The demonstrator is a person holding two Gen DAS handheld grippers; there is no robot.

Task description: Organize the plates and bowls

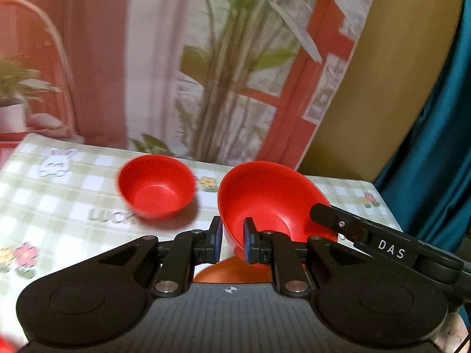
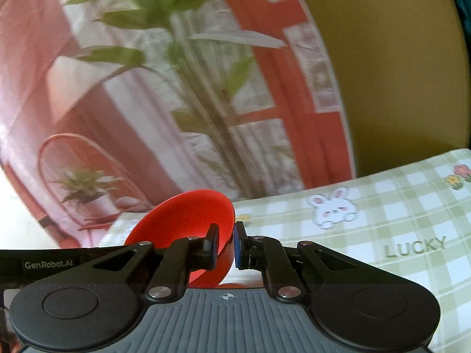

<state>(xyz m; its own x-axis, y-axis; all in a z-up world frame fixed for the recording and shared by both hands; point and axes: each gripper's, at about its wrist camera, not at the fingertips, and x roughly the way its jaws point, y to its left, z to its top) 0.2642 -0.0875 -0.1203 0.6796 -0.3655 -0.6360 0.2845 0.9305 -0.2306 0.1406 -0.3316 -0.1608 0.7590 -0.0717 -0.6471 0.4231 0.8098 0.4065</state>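
In the left wrist view my left gripper (image 1: 232,239) is shut on the rim of a red bowl (image 1: 270,200), which tilts up above the table. The right gripper's black finger (image 1: 353,229) reaches onto the same bowl from the right. A second red bowl (image 1: 157,186) sits upright on the checked tablecloth (image 1: 59,194) to the left. An orange-red dish (image 1: 232,272) shows partly below the held bowl. In the right wrist view my right gripper (image 2: 226,245) is shut on the rim of the tilted red bowl (image 2: 188,217).
The table's far edge meets a printed backdrop with plants (image 1: 223,67). A teal curtain (image 1: 435,117) hangs at the right. The tablecloth (image 2: 382,223) stretches to the right in the right wrist view.
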